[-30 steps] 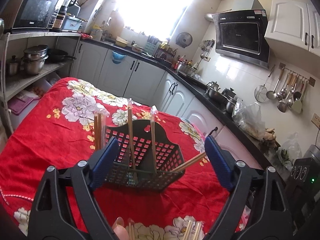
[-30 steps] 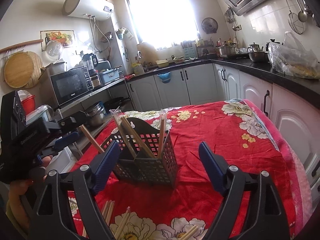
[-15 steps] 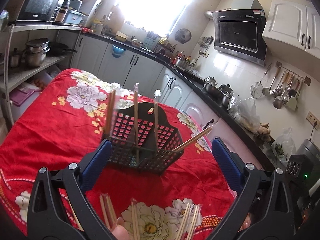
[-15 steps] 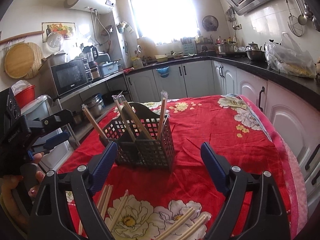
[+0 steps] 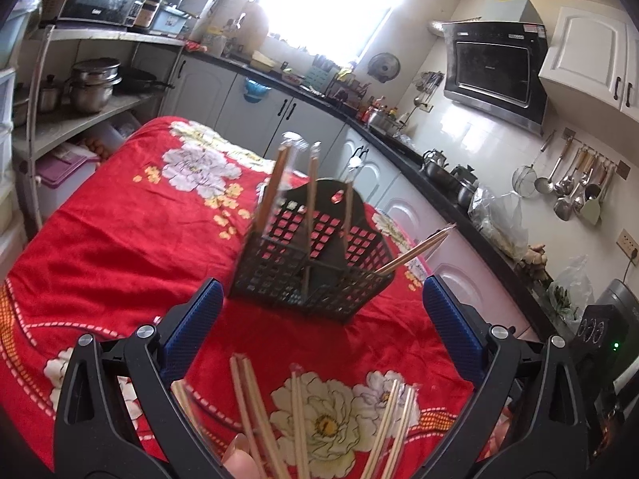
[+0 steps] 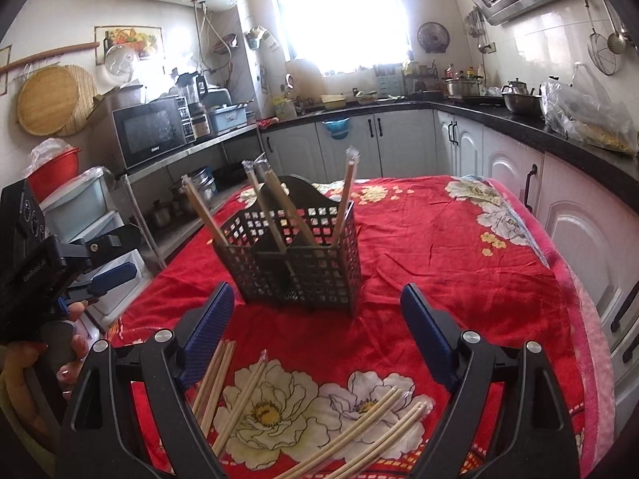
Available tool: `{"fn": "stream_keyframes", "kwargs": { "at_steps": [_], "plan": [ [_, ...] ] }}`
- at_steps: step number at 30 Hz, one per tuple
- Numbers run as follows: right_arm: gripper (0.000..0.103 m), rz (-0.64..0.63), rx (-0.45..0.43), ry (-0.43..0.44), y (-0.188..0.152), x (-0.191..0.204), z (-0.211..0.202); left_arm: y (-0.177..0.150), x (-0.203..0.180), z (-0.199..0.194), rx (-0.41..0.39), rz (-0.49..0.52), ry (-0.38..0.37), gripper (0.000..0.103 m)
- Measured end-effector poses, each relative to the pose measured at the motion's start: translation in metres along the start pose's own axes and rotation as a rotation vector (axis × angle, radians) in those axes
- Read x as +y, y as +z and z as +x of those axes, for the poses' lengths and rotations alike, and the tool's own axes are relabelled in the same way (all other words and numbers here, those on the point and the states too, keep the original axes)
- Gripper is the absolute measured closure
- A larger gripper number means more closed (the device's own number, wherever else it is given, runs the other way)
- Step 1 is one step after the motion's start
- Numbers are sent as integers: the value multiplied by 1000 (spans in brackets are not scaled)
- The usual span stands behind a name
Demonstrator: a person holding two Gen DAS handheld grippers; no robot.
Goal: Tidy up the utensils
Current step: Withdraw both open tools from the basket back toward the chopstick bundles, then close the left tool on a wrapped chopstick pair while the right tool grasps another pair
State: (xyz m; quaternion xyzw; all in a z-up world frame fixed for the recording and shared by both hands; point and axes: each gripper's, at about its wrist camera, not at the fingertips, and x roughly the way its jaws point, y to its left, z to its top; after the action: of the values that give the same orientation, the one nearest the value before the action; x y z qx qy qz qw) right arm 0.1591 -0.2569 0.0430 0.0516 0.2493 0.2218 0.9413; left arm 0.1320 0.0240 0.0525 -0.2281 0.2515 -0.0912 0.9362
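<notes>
A black mesh caddy [image 6: 297, 263] stands upright on the red floral cloth [image 6: 431, 247], near mid-table. Four wrapped chopstick pairs [image 6: 279, 207] stand in its compartments, long axes near vertical, tips up. In the left wrist view one pair [image 5: 415, 249] leans far over the caddy's right edge, pointing up and right towards the counter; the other three stand steeper. In the right wrist view the same pair leans out to the left.

More chopstick pairs [image 6: 247, 395] lie flat on the cloth at the near edge, in front of the caddy and well apart from it. Their long axes run roughly from the near edge towards the caddy, fanned slightly.

The left gripper [image 5: 321, 327] has just been opening; its jaws stand wide apart with nothing between them, above the loose pairs. The right gripper [image 6: 317, 331] also stands apart and empty, short of the caddy. A hand [image 6: 60, 355] holds the left gripper's handle.
</notes>
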Motion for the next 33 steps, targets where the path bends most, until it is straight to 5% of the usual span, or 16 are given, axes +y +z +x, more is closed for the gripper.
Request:
{"fn": "stream_keyframes", "kwargs": {
  "at_steps": [28, 33],
  "plan": [
    [21, -93, 164, 122, -30, 49, 37, -34, 83, -15, 87, -94, 163, 11],
    [28, -99, 208, 136, -36, 56, 50, -41, 90, -10, 107, -91, 171, 11]
  ]
}}
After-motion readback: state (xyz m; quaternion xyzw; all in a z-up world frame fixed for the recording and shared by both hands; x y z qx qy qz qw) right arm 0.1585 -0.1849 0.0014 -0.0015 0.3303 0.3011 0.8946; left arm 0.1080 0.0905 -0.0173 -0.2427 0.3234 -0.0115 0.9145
